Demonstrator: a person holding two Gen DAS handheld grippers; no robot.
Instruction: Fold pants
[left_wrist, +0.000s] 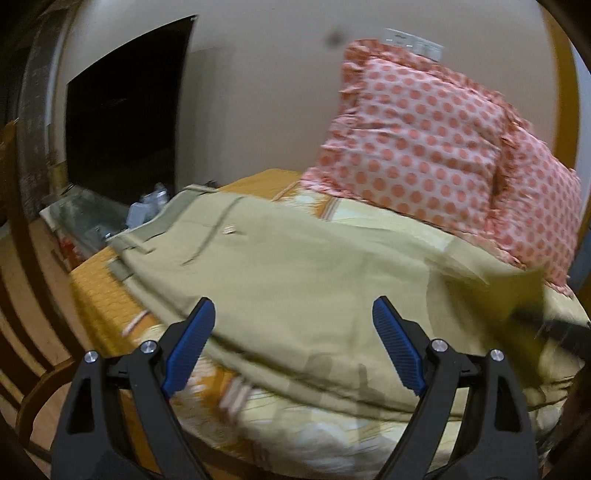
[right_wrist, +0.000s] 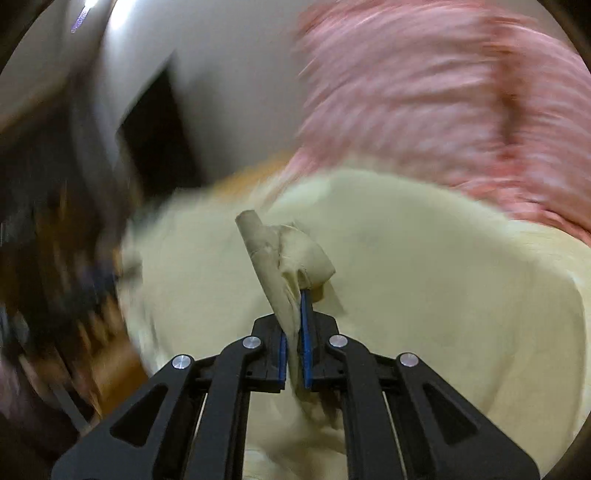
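Khaki pants (left_wrist: 280, 258) lie spread across the bed, waistband toward the far left. My left gripper (left_wrist: 293, 314) hovers over their near edge, jaws wide open and nothing between the blue pads (left_wrist: 192, 343). In the right wrist view my right gripper (right_wrist: 295, 295) is shut on a bunched fold of the pants (right_wrist: 280, 251), with cloth squeezed between its blue pads (right_wrist: 305, 332). The rest of the pants (right_wrist: 424, 295) spreads pale and blurred below it. At the right edge of the left wrist view a lifted, blurred piece of the khaki cloth (left_wrist: 517, 295) shows.
Pink dotted pillows (left_wrist: 424, 140) lean against the wall at the back right of the bed. An orange patterned bedsheet (left_wrist: 96, 295) lies under the pants. A dark TV screen (left_wrist: 125, 122) hangs on the left wall above a cluttered shelf (left_wrist: 92, 218). Wooden chair slats (left_wrist: 22, 332) stand at far left.
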